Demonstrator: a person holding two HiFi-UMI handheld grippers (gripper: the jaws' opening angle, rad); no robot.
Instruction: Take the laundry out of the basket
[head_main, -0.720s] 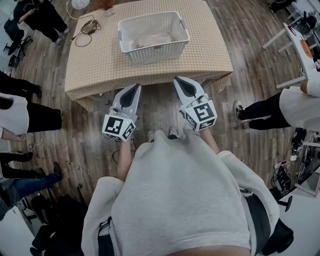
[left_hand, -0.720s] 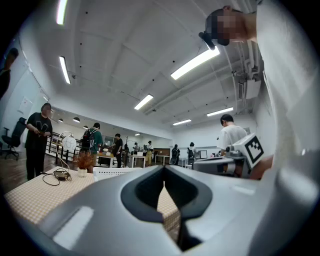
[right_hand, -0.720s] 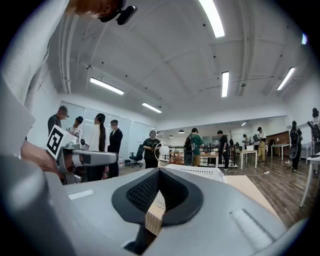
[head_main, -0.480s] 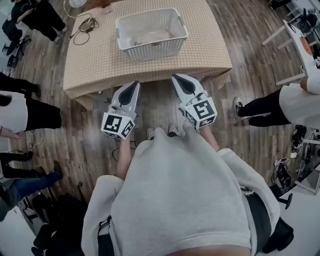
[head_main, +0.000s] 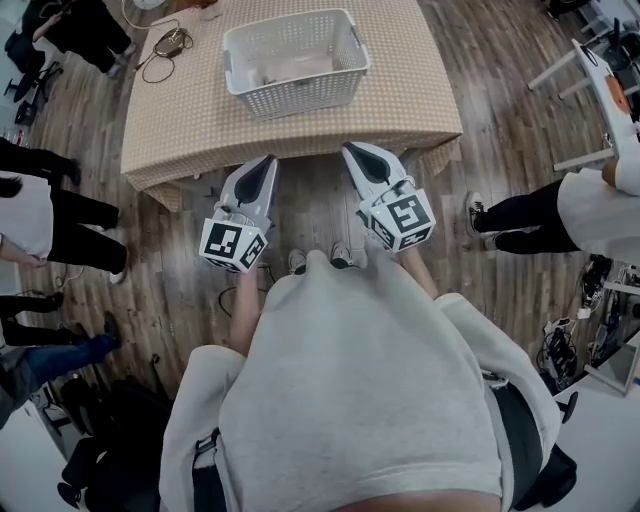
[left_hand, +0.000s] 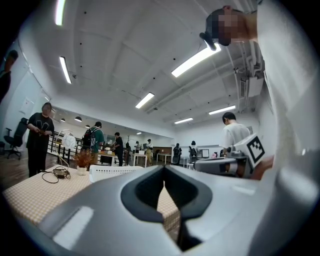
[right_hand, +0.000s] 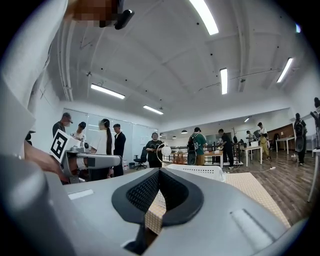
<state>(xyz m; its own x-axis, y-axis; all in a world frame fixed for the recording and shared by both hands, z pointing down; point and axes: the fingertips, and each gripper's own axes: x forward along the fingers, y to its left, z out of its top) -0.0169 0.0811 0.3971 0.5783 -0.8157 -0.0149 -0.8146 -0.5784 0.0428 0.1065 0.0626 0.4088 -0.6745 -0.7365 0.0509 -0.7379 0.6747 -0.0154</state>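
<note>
Head view: I see one white slatted basket (head_main: 300, 98) on the far half of the one checked table (head_main: 405, 100), with pale laundry (head_main: 290, 68) crumpled inside. My two grippers hover at the table's near edge. The left gripper (head_main: 264, 162) and right gripper (head_main: 353, 152) both have their jaws together, empty.

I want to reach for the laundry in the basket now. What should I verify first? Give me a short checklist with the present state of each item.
1. Tools empty: ok. The left tool and the right tool hold nothing.
2. Jaws open for a grasp: not ok. Both are shut.
3. Tools over the basket: not ok. They hang at the near edge of the table.
4. Laundry in the basket: ok. Pale cloth shows inside.
5. Way to the basket free: ok. Only bare table lies between.
</note>
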